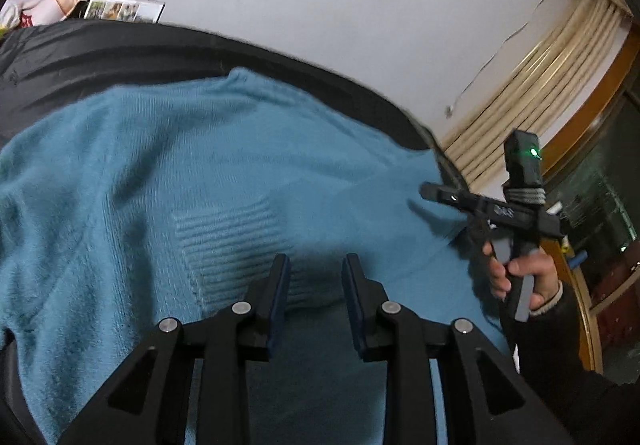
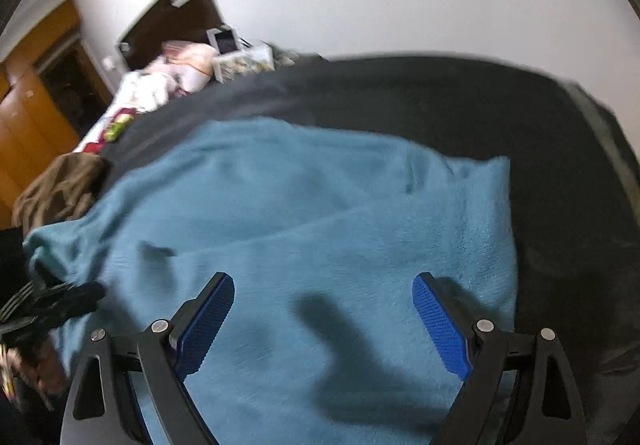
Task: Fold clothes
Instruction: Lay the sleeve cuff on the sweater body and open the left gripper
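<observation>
Dark bedcover [image 2: 440, 101] under fluffy teal sweater [image 2: 320, 205], ribbed cuff [image 1: 236, 241].

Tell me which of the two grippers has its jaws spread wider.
The right gripper: its blue pads stand far apart over the blue sweater, nothing between them. The left gripper shows only a narrow gap.

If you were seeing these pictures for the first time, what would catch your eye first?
A fluffy teal sweater spreads over the dark bedcover, filling both views. The right tongs hover wide open above it, and the left tongs stand narrower over its ribbed patch.
</observation>
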### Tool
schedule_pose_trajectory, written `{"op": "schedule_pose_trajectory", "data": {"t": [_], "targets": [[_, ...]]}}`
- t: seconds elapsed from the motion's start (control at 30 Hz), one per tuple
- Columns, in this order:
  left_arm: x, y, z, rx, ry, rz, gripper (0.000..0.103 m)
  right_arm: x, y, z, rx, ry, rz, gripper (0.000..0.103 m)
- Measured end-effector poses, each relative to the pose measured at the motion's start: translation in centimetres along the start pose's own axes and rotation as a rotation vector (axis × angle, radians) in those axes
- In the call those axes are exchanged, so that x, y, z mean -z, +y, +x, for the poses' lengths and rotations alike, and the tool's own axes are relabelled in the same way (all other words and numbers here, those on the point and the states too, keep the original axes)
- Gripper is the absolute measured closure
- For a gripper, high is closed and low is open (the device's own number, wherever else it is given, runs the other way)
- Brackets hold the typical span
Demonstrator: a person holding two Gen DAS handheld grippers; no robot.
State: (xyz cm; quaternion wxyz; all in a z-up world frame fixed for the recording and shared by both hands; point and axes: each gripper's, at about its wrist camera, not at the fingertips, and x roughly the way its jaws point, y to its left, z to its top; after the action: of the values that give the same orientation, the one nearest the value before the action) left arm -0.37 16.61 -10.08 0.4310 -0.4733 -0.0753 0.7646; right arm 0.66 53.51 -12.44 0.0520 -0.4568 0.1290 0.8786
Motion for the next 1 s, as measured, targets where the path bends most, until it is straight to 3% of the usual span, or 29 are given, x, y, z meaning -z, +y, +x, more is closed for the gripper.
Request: {"op": "schedule_pose_trajectory", "data": {"t": [0.2, 0.4, 0.63, 0.73, 0.87, 1.0], "targets": [[-0.2, 0.6, 0.5, -0.043, 0.009, -0.018, 0.072, -0.7, -3.5, 1.5, 0.153, -0.045, 0.059, 0.011], [0.0, -0.1, 0.1, -0.216, -0.038, 0.080, 0.072, -0.1, -1.9, 2.1, 0.245, -0.073, -0.028, 0.011], [-0.3, 1.0, 0.0, -0.171, -0.049, 0.047, 0.071, 1.1, -0.8, 0.2, 0.242, -0.100, -0.038, 0.011], [-0.2, 1.3, -0.4, -0.165, -0.058, 0.038, 0.064, 2.7, 0.9, -2.1, 0.206, -0.125, -0.096, 0.011], [-0.1, 1.5, 0.0, -0.175, -0.042, 0.039, 0.062, 5.1, 1.9, -1.1, 0.241, -0.036, -0.162, 0.011], [0.1, 1.6, 0.2, -0.184, -0.047, 0.050, 0.062, 6.2, 1.0, -1.3, 0.216, -0.069, -0.136, 0.009]]}}
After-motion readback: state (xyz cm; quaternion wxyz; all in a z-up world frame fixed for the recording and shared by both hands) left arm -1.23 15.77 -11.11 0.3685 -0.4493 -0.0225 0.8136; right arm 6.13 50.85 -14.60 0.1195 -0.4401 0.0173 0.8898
